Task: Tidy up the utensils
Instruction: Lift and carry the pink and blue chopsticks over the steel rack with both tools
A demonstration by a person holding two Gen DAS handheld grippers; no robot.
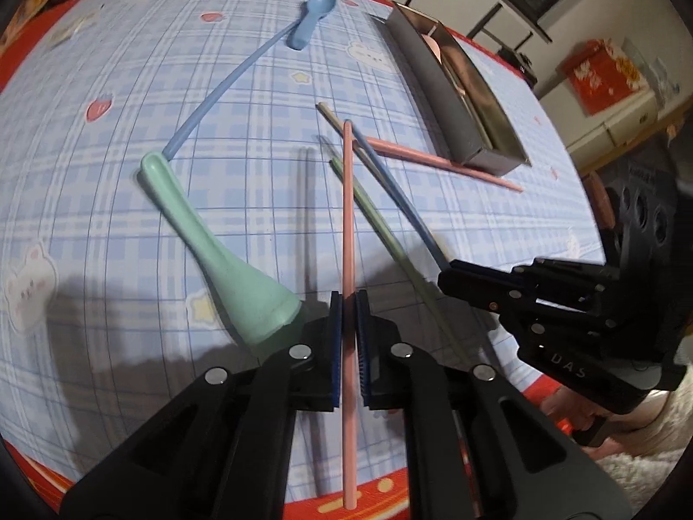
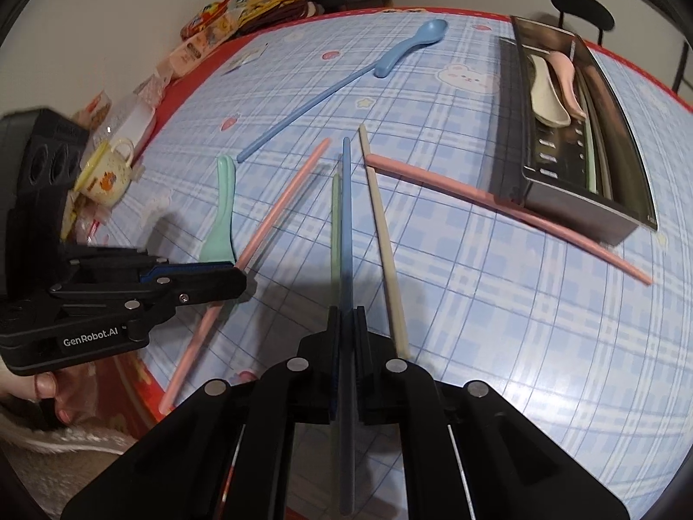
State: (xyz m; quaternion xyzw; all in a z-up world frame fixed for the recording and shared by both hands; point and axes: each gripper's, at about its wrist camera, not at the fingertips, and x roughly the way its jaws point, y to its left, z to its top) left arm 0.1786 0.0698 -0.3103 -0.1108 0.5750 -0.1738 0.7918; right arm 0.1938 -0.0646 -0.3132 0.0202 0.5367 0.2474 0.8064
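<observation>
My left gripper [image 1: 348,303] is shut on a pink chopstick [image 1: 348,216] and holds it above the table; it also shows in the right wrist view [image 2: 277,212]. My right gripper [image 2: 346,316] is shut on a dark blue chopstick [image 2: 346,216], seen in the left wrist view [image 1: 390,190] too. A green chopstick [image 2: 335,216], a beige chopstick [image 2: 383,238] and a second pink chopstick [image 2: 498,203] lie on the cloth. A green spoon [image 1: 208,247], a light blue chopstick [image 1: 216,91] and a blue spoon [image 1: 314,17] lie to the left. The metal utensil box [image 2: 576,203] holds a beige spoon [image 2: 545,91] and a pink spoon [image 2: 567,78].
The table has a blue plaid cloth [image 2: 498,325] with a red border. A small cup [image 2: 106,173], snack packets [image 2: 208,34] and clutter sit along the far left edge. A black chair [image 2: 582,11] stands behind the box.
</observation>
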